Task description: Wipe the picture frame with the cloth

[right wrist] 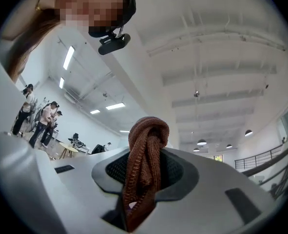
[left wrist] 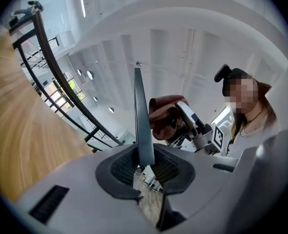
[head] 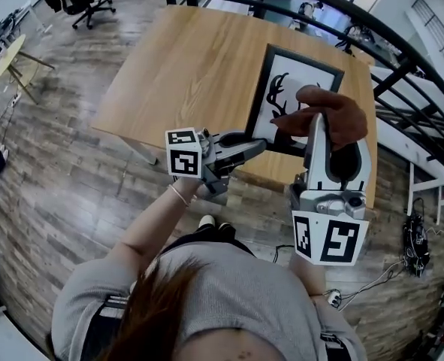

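evidently the left tool (head: 250, 143) is clamped on the lower edge of the black-rimmed picture frame with a white antler print (head: 297, 81), at about its 7 o'clock, holding it tilted over the pale wooden worktop (head: 191, 66) so its face is open for wiping; the right tool (head: 317, 124) pinches a bunched rust-brown knitted cloth (head: 330, 115) at the frame's 4 o'clock, whether touching i cannot tell, seemingly ready to rub

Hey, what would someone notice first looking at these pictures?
The black frame with an antler print, held over the wooden table, its near corner clamped in the left gripper. Next, the brown cloth bunched in the right gripper, in front of the frame's right side.
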`<act>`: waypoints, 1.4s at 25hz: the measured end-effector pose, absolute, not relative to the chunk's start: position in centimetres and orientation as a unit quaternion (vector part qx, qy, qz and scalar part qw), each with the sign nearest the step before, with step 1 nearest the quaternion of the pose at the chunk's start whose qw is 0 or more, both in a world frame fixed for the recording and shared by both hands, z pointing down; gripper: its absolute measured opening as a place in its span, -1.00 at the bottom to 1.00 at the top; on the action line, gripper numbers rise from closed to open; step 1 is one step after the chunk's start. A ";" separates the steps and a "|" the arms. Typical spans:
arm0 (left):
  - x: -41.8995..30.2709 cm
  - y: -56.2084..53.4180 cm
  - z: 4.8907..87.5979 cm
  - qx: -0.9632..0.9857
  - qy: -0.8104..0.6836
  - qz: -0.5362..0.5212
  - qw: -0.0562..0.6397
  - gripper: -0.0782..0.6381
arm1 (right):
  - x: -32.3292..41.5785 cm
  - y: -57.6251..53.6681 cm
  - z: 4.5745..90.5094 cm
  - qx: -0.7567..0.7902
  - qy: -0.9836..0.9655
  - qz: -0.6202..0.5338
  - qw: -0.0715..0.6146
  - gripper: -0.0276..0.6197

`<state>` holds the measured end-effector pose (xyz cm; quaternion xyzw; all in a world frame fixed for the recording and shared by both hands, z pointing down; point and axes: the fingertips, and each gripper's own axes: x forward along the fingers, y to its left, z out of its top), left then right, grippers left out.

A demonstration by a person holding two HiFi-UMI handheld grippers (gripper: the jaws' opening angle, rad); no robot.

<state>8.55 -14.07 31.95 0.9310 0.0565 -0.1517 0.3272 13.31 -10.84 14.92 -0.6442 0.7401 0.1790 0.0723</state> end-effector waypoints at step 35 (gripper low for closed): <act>4.0 -13.2 23.1 0.904 0.041 -0.329 0.270 -0.58 | 0.2 -13.5 11.7 -0.542 0.709 0.426 -0.150 -0.50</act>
